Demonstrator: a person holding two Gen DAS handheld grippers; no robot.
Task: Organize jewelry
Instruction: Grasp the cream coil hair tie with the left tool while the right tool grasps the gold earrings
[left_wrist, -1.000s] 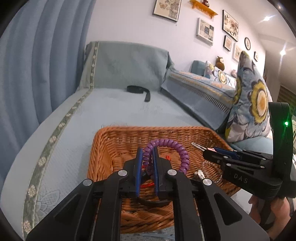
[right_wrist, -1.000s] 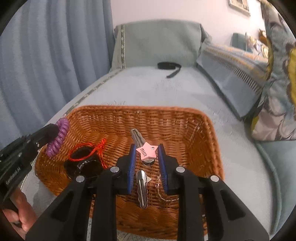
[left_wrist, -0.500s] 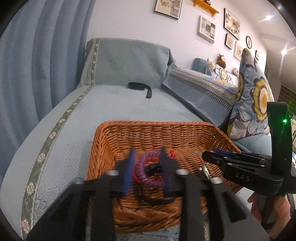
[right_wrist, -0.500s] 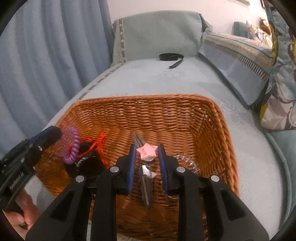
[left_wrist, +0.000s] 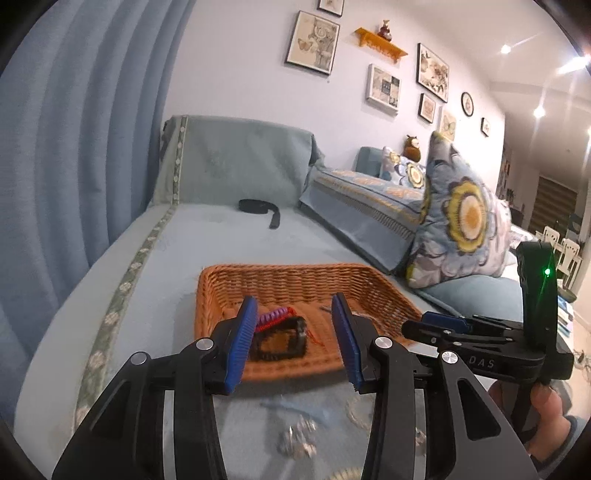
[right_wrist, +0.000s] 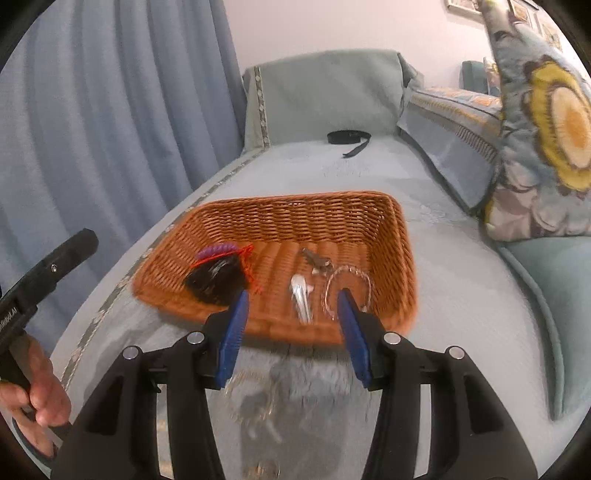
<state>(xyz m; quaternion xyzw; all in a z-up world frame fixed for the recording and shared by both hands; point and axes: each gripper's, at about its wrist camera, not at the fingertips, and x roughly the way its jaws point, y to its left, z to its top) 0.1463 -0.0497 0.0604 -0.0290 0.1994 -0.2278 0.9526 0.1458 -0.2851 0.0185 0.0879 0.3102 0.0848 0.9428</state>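
Observation:
A brown wicker basket (left_wrist: 295, 275) (right_wrist: 295, 201) sits on the blue sofa seat. On its left side lie a purple coil bracelet (left_wrist: 275, 314) (right_wrist: 218, 249), a black hair clip (left_wrist: 280, 343) (right_wrist: 218, 278) and a red cord (right_wrist: 248, 267). Keys (right_wrist: 301, 297) and a clear beaded bracelet (right_wrist: 347, 282) lie on its right side. My left gripper (left_wrist: 294, 299) hangs before the basket's near rim, its jaws opening with nothing between them. My right gripper (right_wrist: 293, 293) is likewise opening and empty, just short of the rim.
Small blurred jewelry pieces (left_wrist: 299, 439) (right_wrist: 258, 402) lie on the seat in front of the basket. A black strap (left_wrist: 262, 206) (right_wrist: 347, 138) rests at the far end. A floral pillow (left_wrist: 465, 218) leans at the right; blue curtains hang at the left.
The left gripper let the purple coil drop into the basket and the right gripper released the keys. Both opened and drew back from the basket toward me.

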